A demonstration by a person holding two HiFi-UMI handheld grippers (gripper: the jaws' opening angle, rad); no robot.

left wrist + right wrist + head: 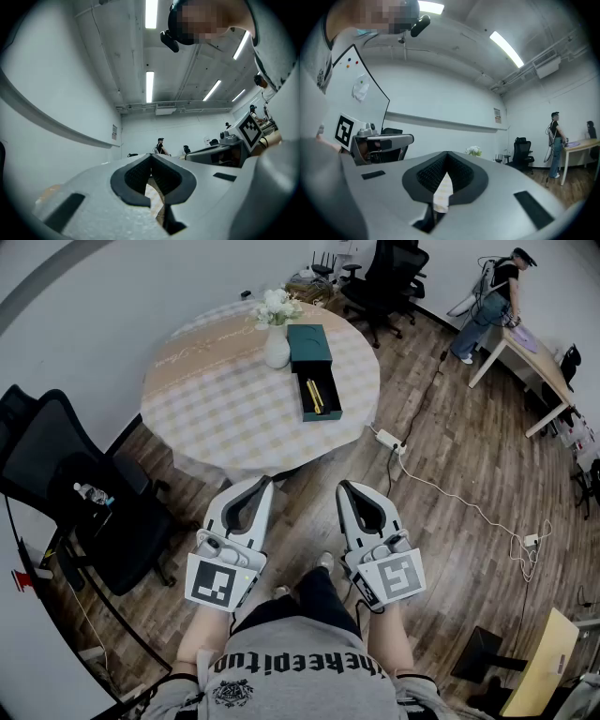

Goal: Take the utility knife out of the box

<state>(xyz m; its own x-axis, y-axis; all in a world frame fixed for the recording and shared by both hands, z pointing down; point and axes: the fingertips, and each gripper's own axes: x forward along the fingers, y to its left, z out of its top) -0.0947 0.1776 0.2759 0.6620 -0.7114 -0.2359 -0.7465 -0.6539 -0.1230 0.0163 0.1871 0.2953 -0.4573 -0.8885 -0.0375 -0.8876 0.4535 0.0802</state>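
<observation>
In the head view a dark green box (308, 345) lies on the round checked table (225, 399), near a white vase of flowers (277, 345). Its drawer (322, 411) is pulled out toward me, and a gold utility knife (314, 395) lies in it. My left gripper (265, 482) and right gripper (345, 487) are held side by side close to my body, over the floor and short of the table. Both are shut with nothing between the jaws. In the left gripper view the left gripper (151, 156) has its tips together, as does the right gripper (447, 153) in its own view.
A black office chair (66, 484) with a water bottle (94, 494) on it stands at the left. A power strip (388, 439) and its cable lie on the wooden floor right of the table. A person (489, 296) stands at a desk (525, 357) at the far right.
</observation>
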